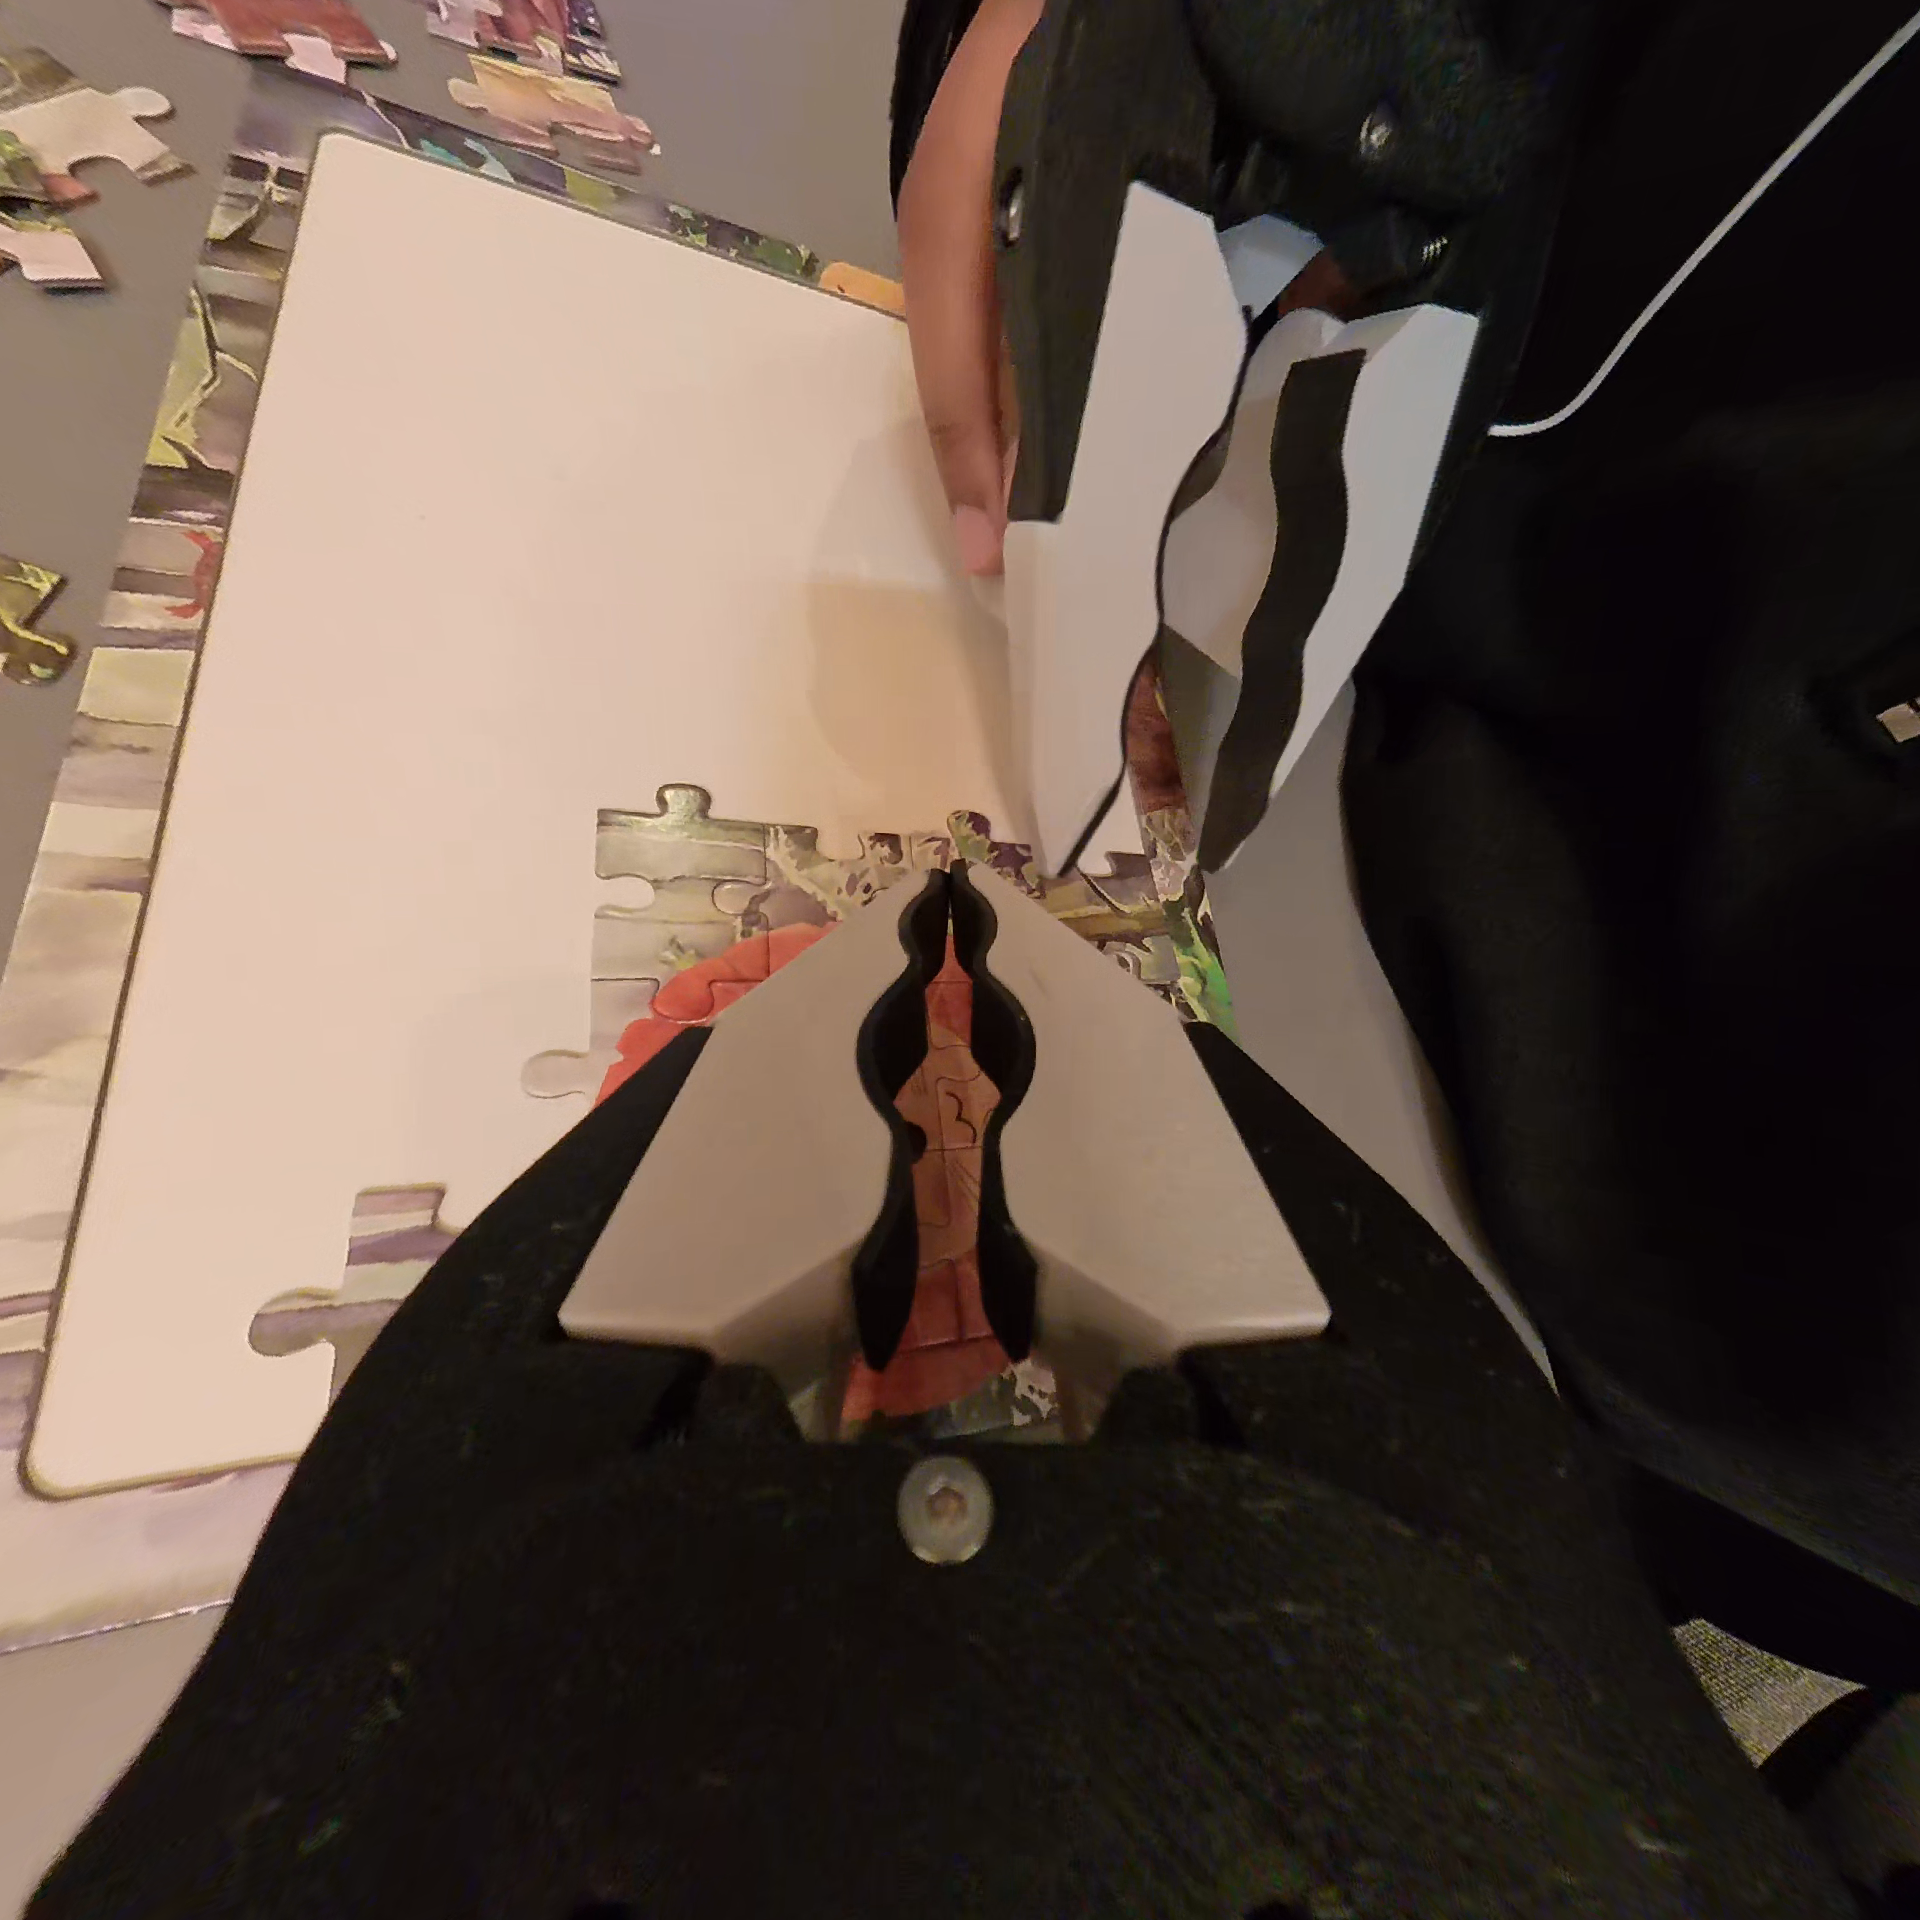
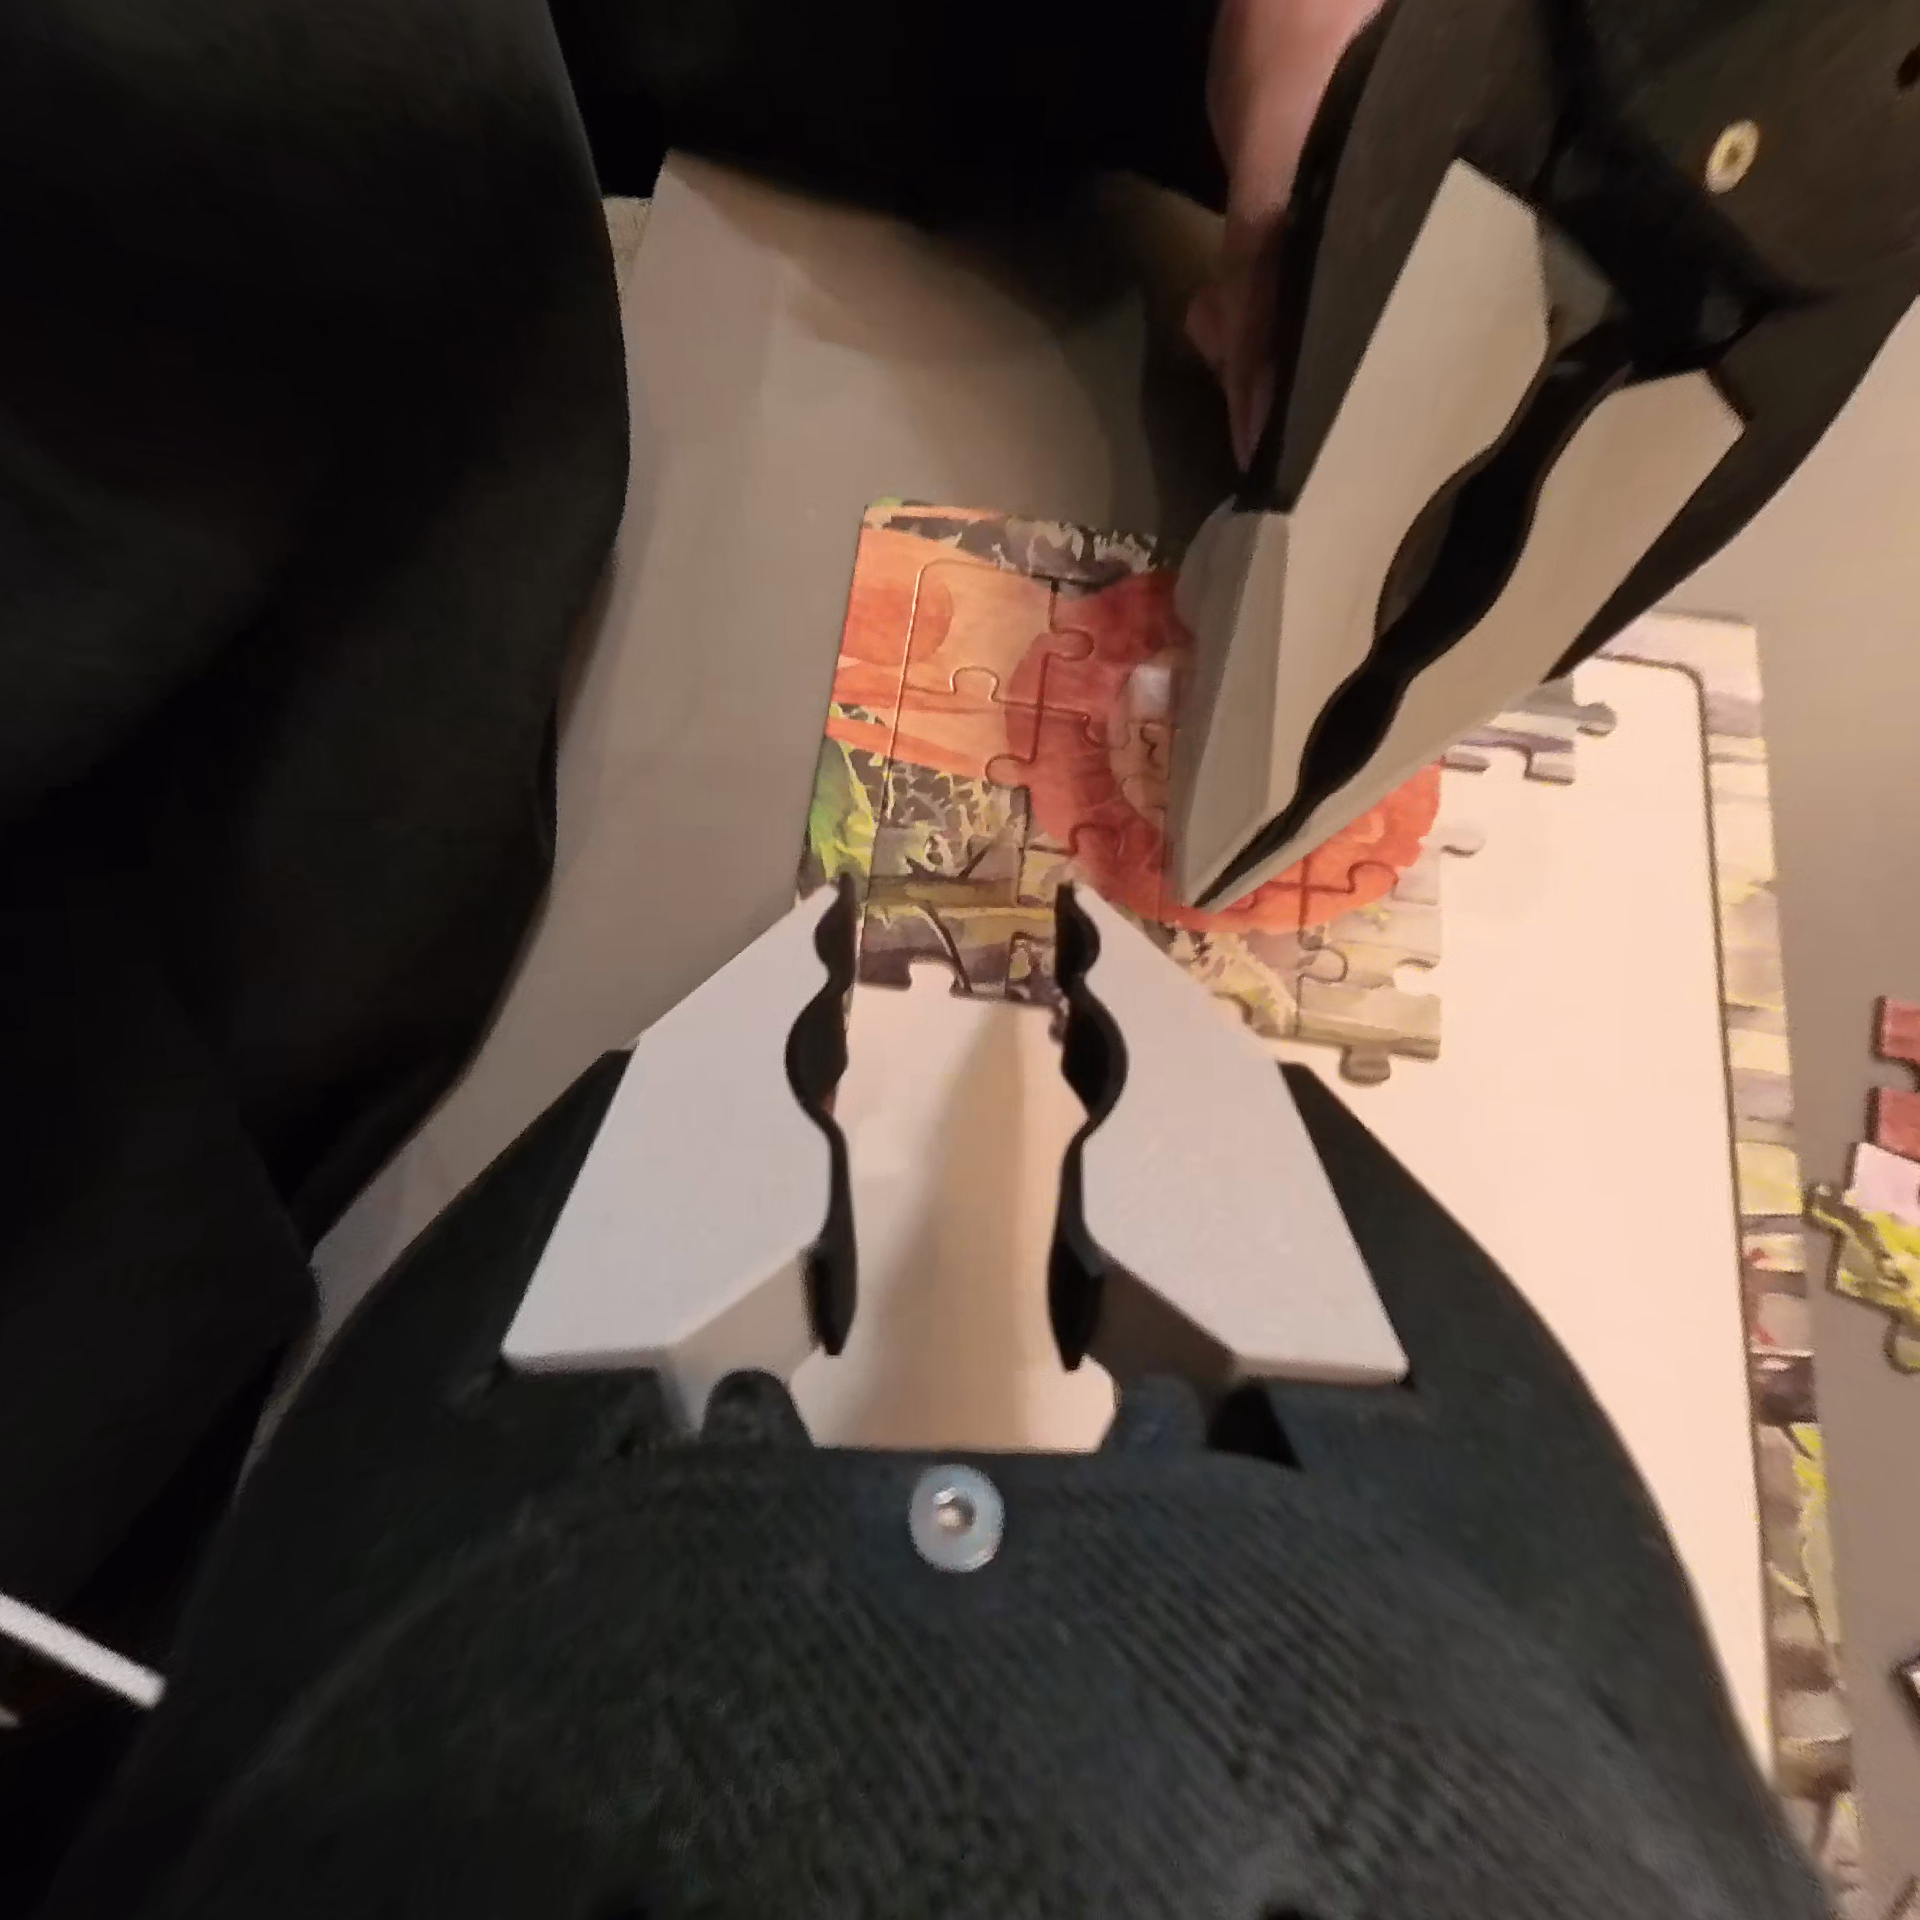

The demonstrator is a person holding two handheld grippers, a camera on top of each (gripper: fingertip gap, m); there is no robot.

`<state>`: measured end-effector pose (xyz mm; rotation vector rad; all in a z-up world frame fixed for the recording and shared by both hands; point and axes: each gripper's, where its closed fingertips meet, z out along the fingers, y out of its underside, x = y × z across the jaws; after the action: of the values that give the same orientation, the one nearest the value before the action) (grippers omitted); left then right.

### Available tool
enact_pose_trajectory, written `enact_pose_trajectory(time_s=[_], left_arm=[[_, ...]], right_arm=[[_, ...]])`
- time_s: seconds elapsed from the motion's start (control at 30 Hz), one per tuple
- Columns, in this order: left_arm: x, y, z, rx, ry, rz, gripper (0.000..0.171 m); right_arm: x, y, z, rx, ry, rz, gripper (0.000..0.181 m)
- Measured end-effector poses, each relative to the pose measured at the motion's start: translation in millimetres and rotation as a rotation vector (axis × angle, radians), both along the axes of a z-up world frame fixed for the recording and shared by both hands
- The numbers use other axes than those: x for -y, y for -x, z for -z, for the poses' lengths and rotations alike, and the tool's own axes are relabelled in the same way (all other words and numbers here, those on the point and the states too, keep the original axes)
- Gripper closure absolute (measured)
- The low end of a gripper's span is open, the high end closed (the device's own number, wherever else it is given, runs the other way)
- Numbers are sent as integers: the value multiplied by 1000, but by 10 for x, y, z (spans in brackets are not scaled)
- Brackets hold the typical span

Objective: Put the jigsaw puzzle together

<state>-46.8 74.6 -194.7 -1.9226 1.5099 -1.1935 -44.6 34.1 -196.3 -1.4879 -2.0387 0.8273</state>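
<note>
The white puzzle tray (image 1: 520,520) with a picture border lies on a grey table. A joined cluster of pieces (image 1: 686,904) with an orange-red figure sits at its near corner; it also shows in the right wrist view (image 2: 987,727). My left gripper (image 1: 951,878) is shut and empty, its tip down on the cluster; in the right wrist view (image 2: 1205,888) it points at the red part. My right gripper (image 2: 958,899) is open, its fingertips either side of the cluster's edge piece; the left wrist view shows it (image 1: 1138,862) beside the left tip.
Loose pieces lie on the grey table beyond the tray (image 1: 551,104) and at its left (image 1: 83,125), and at the right in the right wrist view (image 2: 1881,1226). A person's hand (image 1: 966,416) and dark clothing (image 1: 1662,831) are close by.
</note>
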Motion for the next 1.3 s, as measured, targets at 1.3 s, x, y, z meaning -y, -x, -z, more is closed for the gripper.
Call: enact_pose_trajectory(time_s=[1.3], left_arm=[[-82,102,60,-44,-26,-16,171]], right_arm=[[51,102,147,3,-32,-20,160]])
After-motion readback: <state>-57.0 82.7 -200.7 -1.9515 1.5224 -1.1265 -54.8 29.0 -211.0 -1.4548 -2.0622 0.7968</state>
